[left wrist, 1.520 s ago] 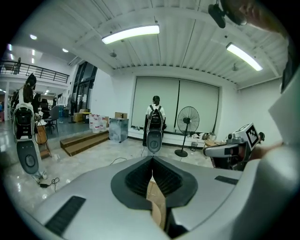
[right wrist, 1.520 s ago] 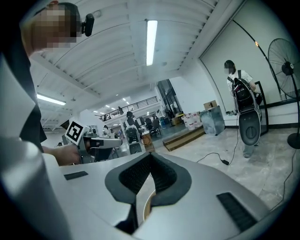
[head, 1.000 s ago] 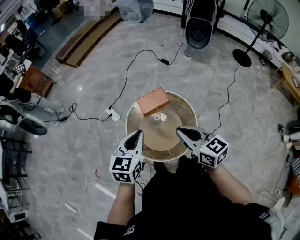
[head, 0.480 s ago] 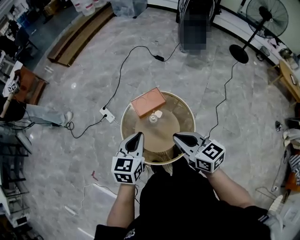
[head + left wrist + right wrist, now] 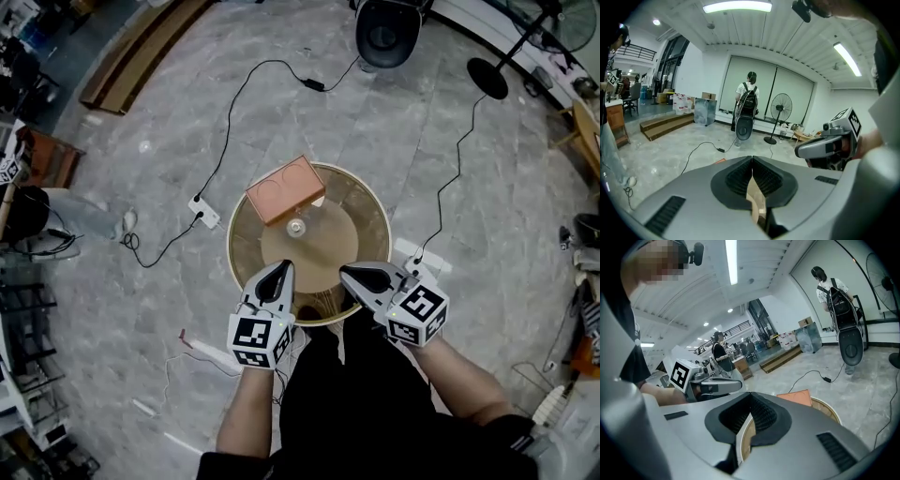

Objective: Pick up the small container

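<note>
1. Standing at the centre of the frame, the small pale round container [image 5: 296, 227] sat in the middle of the round wooden table [image 5: 367, 199], just below the flat orange-brown rectangular box [image 5: 279, 188].
2. From above it read as a circle, apparently upright with its top toward the camera; it was too small to judge its long axis.
3. The left gripper [image 5: 283, 266], at the table's lower left rim, had its jaws pressed together on nothing.
4. The right gripper [image 5: 344, 272], at the lower right rim, was likewise closed and empty, apart from the container.

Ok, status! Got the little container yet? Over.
Left gripper, right gripper shut, empty, at table edge. Container mid-table, untouched. Box behind it; nothing in the way.
</note>
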Motion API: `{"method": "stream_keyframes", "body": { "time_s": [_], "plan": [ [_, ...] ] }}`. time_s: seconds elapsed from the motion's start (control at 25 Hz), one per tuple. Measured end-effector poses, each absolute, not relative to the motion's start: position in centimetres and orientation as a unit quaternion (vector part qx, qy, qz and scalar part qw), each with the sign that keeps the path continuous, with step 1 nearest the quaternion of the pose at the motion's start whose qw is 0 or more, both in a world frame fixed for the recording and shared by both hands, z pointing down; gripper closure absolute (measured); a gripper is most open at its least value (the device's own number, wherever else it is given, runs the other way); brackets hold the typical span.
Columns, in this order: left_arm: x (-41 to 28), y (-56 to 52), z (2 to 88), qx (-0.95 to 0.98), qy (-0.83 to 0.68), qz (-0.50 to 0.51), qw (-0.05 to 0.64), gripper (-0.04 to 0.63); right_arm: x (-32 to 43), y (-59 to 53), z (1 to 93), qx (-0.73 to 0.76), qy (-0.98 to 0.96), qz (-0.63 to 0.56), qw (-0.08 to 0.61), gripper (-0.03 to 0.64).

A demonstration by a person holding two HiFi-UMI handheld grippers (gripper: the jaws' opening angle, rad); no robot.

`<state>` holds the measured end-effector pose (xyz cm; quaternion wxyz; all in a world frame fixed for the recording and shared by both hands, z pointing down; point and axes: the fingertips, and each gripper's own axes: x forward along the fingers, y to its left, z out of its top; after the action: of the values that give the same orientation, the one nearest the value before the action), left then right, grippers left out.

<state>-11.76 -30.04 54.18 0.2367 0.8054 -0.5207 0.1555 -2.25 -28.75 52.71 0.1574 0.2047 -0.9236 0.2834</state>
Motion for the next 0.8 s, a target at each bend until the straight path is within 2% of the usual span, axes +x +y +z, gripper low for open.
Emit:
{"method": "stream_keyframes", "body": {
  "time_s": [0.8],
  "plan": [
    [-13.9,-35.6,75.9,0.788,-0.545,0.144,0.247,0.577,-6.3,-30.8,71.4,0.142,-0.918,0.298,0.221,0.603]
  ]
}}
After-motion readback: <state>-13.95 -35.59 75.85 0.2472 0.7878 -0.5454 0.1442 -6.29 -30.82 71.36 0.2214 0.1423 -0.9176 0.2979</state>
